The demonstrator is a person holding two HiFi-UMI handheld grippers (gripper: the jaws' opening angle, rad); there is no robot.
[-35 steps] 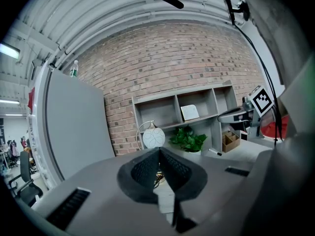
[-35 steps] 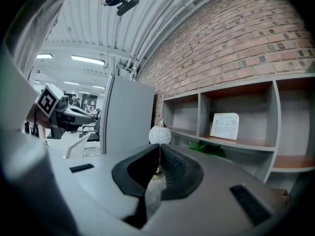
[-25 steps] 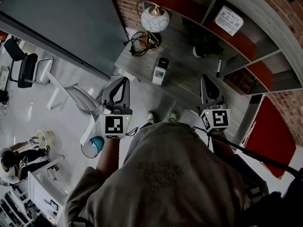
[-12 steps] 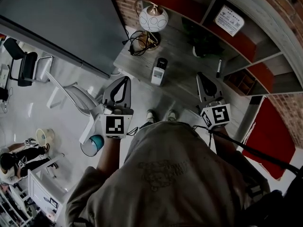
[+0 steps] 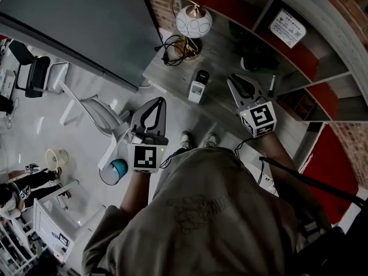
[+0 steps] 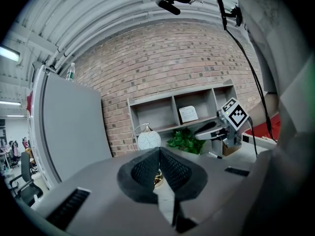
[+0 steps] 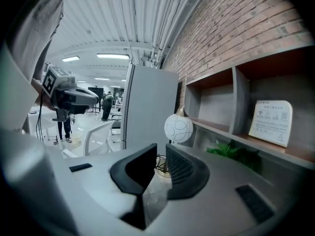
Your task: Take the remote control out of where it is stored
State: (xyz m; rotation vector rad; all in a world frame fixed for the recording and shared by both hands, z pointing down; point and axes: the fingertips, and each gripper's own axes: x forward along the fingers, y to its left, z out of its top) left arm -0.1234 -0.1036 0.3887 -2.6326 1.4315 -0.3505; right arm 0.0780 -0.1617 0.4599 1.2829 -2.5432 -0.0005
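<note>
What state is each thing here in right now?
Left claw: shut, empty.
Right claw: slightly open, has just been opening, nothing between it.
Remote: upright in its white holder on the desk, untouched.
Lamp: upright; lit or not, unclear.
Pen: lying on the desk.

One lamp (image 5: pixel 194 23), one remote (image 5: pixel 198 88), one plant (image 5: pixel 257 56) — one pen (image 5: pixel 271 85).

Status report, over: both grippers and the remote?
Left gripper shut, empty. Right gripper just opening, nothing in it. Black-topped remote control standing in its holder on grey counter, untouched. Nothing in the way.
</note>
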